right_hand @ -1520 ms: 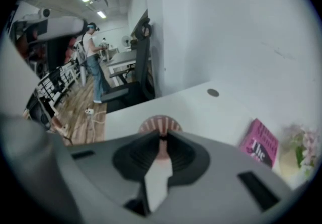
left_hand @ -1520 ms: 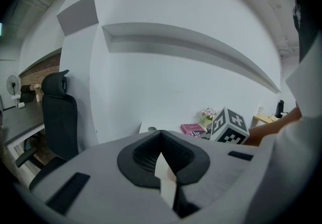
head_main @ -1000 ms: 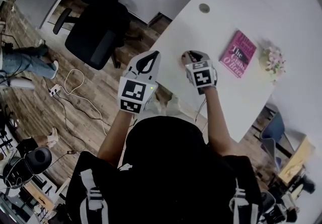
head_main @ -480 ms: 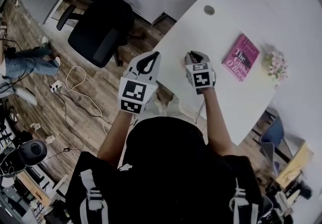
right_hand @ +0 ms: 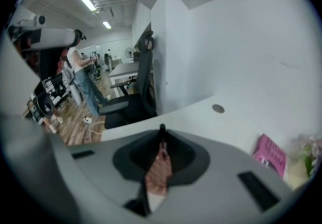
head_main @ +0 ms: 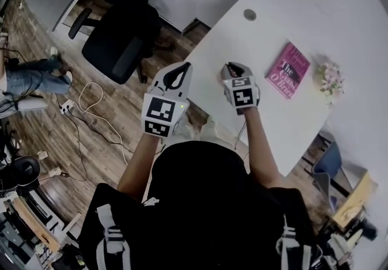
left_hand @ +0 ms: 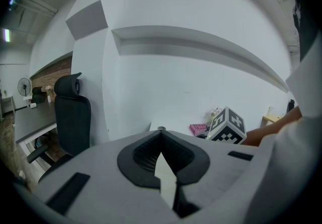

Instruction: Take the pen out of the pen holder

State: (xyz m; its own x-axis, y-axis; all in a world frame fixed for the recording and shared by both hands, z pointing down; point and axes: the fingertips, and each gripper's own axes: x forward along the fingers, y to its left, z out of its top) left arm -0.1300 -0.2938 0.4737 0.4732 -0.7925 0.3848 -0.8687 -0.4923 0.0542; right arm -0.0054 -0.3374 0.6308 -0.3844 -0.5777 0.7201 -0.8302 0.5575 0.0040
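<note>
Showing the grasp stage of the task: the right hand-held gripper point(right_hand: 161, 140) is clenched, its jaws pressed together on a slim dark pen point(right_hand: 161, 129) whose tip stands just proud of the jaw tips. In the slit below the jaws lies a reddish, mesh-textured patch point(right_hand: 158, 170). This may be the pen holder seen from above, but the views do not settle it. In the head view the right hand-held gripper hangs over the near-left part of the white surface point(head_main: 273, 120), and it covers whatever stands beneath it, so the pen holder itself cannot be made out there. The left hand-held gripper point(left_hand: 161, 147) is closed on nothing and is held up beside the surface's edge, over the wooden floor, taking no part. A pink book point(head_main: 288, 70) and a small bunch of flowers point(head_main: 328, 77) lie well apart from the working area, farther along the surface. Judged from these views, the approach and the closing on the pen are done. Whether the pen has yet come clear of the pen holder cannot be told. What is left, most likely, is to raise it straight up until it is free of the rim.
</note>
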